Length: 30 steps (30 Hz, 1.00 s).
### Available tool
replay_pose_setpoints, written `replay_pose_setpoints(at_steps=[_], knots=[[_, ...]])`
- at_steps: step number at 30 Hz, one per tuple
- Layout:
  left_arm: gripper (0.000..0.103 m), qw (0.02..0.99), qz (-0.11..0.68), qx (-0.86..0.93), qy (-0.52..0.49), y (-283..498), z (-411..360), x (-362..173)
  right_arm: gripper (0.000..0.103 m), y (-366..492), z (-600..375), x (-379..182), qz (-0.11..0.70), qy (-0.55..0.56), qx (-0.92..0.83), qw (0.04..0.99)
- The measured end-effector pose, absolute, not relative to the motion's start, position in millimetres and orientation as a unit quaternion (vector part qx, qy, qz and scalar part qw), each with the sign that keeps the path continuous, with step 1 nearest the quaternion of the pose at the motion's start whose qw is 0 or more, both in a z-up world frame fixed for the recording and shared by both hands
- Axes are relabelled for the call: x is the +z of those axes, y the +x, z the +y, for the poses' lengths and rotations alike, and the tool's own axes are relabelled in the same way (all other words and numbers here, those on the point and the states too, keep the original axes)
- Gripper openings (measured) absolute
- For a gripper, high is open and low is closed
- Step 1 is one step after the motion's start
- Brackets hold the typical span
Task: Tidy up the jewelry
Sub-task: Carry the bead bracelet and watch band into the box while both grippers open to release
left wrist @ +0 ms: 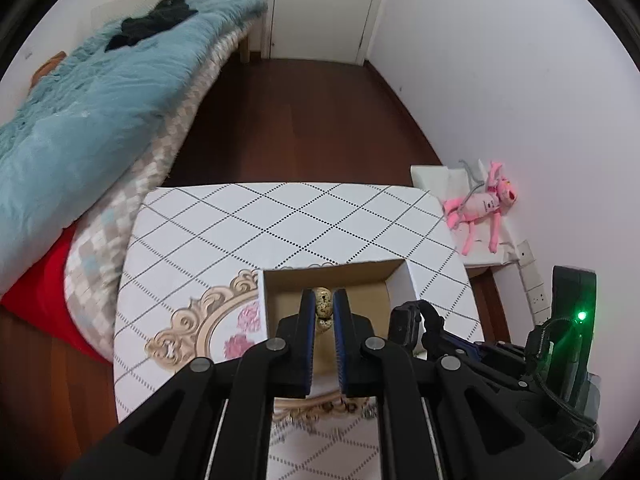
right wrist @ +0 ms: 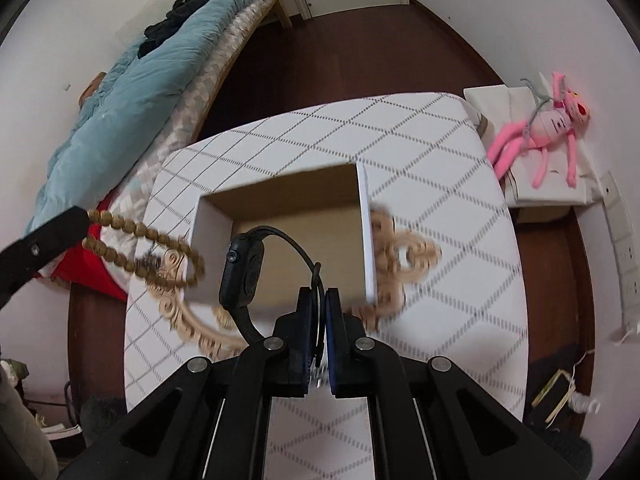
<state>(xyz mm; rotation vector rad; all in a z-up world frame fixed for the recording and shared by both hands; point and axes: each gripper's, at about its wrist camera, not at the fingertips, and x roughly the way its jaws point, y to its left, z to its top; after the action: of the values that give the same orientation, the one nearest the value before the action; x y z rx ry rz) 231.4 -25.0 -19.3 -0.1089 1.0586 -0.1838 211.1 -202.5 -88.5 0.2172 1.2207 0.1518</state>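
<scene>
My left gripper is shut on a string of tan speckled beads and holds it over the open cardboard box. In the right wrist view the beads hang as a loop from the left gripper's tip at the far left, beside the box's left wall. My right gripper is shut on the strap of a black watch, held above the box. The watch also shows in the left wrist view, at the box's right side.
The box sits on a small table with a white diamond-patterned cloth and an ornate gold print. A bed with a blue blanket lies to the left. A pink plush toy lies on a white stand at right. Dark wooden floor lies beyond.
</scene>
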Motion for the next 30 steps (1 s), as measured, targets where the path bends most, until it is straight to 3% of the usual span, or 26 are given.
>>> replay_pose_setpoints(at_steps=[8, 11, 12, 13, 14, 15, 16, 18, 20, 22, 24, 30], knots=[[0.008, 0.809, 0.58, -0.08, -0.058, 276, -28, -72, 0.007, 266, -196, -122, 0.606, 0.072, 0.068, 0.79], [0.012, 0.801, 0.591, -0.072, -0.066, 282, -25, -77, 0.012, 275, -193, -130, 0.62, 0.058, 0.063, 0.78], [0.02, 0.801, 0.591, -0.066, -0.063, 283, -24, -76, 0.02, 277, -193, -130, 0.62, 0.058, 0.063, 0.78], [0.032, 0.807, 0.585, -0.061, -0.059, 283, -24, -73, 0.034, 277, -193, -129, 0.617, 0.056, 0.064, 0.782], [0.042, 0.813, 0.577, -0.052, -0.05, 282, -23, -69, 0.039, 276, -192, -126, 0.614, 0.058, 0.067, 0.785], [0.066, 0.819, 0.571, -0.041, -0.042, 281, -23, -67, 0.047, 274, -191, -122, 0.608, 0.053, 0.063, 0.79], [0.079, 0.824, 0.564, -0.032, -0.038, 279, -21, -64, 0.052, 271, -191, -118, 0.6, 0.046, 0.06, 0.797], [0.083, 0.838, 0.545, -0.015, -0.024, 272, -18, -60, 0.055, 268, -189, -110, 0.589, 0.038, 0.057, 0.805], [0.099, 0.841, 0.541, 0.001, -0.008, 265, -14, -63, 0.064, 262, -188, -105, 0.582, 0.026, 0.047, 0.811], [0.103, 0.847, 0.532, 0.017, -0.002, 256, -9, -68, 0.083, 256, -187, -101, 0.573, 0.01, 0.035, 0.818], [0.103, 0.85, 0.525, 0.03, 0.009, 246, -7, -75, 0.093, 247, -186, -103, 0.567, -0.013, 0.018, 0.823], [0.103, 0.851, 0.523, 0.046, 0.019, 223, -5, -96, 0.1, 226, -190, -123, 0.574, -0.025, 0.017, 0.818]])
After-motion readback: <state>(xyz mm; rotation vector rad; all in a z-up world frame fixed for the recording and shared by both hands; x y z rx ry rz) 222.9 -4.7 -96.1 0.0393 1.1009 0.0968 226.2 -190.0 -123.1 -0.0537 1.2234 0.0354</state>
